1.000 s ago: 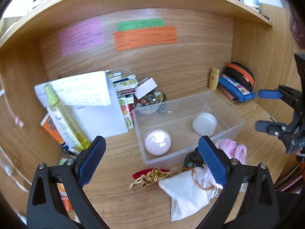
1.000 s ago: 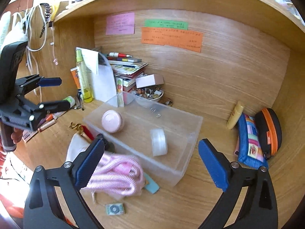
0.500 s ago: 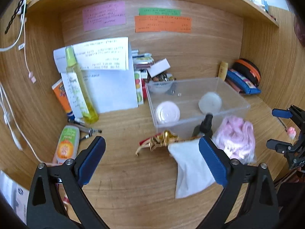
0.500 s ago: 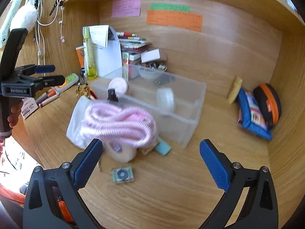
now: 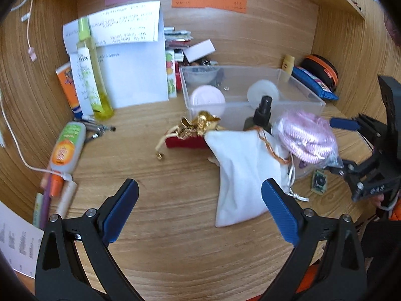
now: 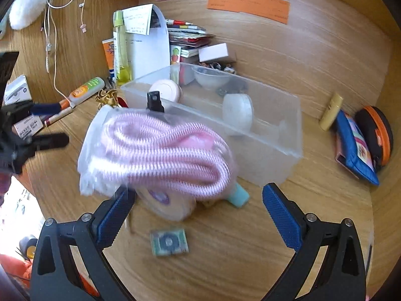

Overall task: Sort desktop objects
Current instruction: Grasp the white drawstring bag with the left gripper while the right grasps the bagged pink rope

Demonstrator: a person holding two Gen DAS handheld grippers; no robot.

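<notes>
A clear plastic bin stands mid-desk with a pink round case and a white round case inside. In front of it lie a bagged pink coiled cable, a white drawstring pouch, a dark spray bottle and a gold ribbon. My left gripper is open and empty over bare desk, near the pouch. My right gripper is open and empty, just in front of the pink cable. A small square chip lies between its fingers.
A yellow spray bottle, papers, an orange tube and pens crowd the left. A book stack, a bowl, a blue pouch and an orange-trimmed case are at the back and right.
Both grippers have drawn back and lowered toward the desk. The pink cable now looms large in front of the right gripper. Both stay open.
</notes>
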